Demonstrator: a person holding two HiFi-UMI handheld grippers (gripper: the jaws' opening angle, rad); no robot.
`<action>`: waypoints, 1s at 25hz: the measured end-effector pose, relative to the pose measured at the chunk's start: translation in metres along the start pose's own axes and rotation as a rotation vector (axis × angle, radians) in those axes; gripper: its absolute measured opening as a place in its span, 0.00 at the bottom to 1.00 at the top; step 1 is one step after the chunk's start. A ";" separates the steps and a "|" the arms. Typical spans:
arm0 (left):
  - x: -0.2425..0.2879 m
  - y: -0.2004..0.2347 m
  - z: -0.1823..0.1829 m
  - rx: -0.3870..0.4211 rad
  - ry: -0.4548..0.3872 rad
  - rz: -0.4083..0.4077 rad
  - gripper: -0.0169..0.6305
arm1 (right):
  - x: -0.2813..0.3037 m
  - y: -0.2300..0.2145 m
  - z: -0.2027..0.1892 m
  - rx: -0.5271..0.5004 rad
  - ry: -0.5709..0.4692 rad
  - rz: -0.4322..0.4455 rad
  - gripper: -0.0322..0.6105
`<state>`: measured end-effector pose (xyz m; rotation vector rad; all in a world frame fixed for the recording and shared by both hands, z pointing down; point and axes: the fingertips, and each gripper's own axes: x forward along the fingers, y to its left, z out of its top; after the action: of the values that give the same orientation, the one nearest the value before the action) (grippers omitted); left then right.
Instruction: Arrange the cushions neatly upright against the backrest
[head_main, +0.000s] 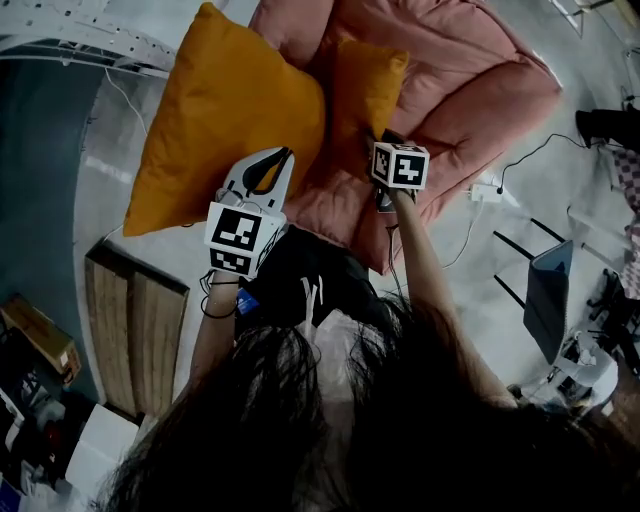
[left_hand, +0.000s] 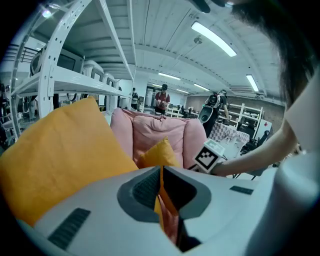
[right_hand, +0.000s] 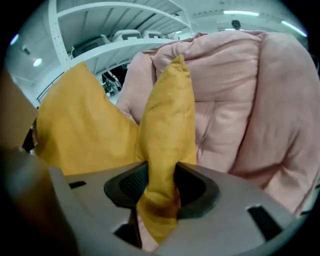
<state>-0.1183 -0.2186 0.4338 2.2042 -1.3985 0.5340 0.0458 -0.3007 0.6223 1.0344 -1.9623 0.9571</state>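
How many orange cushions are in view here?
2. The large cushion at the left, held by the left gripper; the smaller cushion on the pink chair, held by the right gripper.

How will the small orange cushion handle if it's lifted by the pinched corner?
Small orange cushion: probably soft and floppy, since its fabric bunches where the right gripper pinches it. Likely light for its size, being puffy. May sag or swing from one corner.

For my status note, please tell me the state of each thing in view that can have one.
large orange cushion: tilted, pinched at one corner.
small orange cushion: upright on edge, gripped at its lower edge.
left gripper: shut on the large orange cushion.
right gripper: shut on the small orange cushion.
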 end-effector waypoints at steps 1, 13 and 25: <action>-0.001 0.000 0.002 0.001 -0.005 0.004 0.07 | -0.012 0.004 -0.012 0.047 0.013 0.008 0.33; -0.019 -0.009 -0.004 0.009 0.001 0.053 0.07 | -0.063 0.034 -0.232 0.193 0.288 0.024 0.32; -0.029 -0.002 -0.015 -0.025 0.006 0.096 0.07 | -0.025 0.020 -0.222 0.238 0.359 0.031 0.39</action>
<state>-0.1293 -0.1882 0.4292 2.1231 -1.5054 0.5531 0.0932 -0.0958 0.7009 0.8866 -1.6001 1.3189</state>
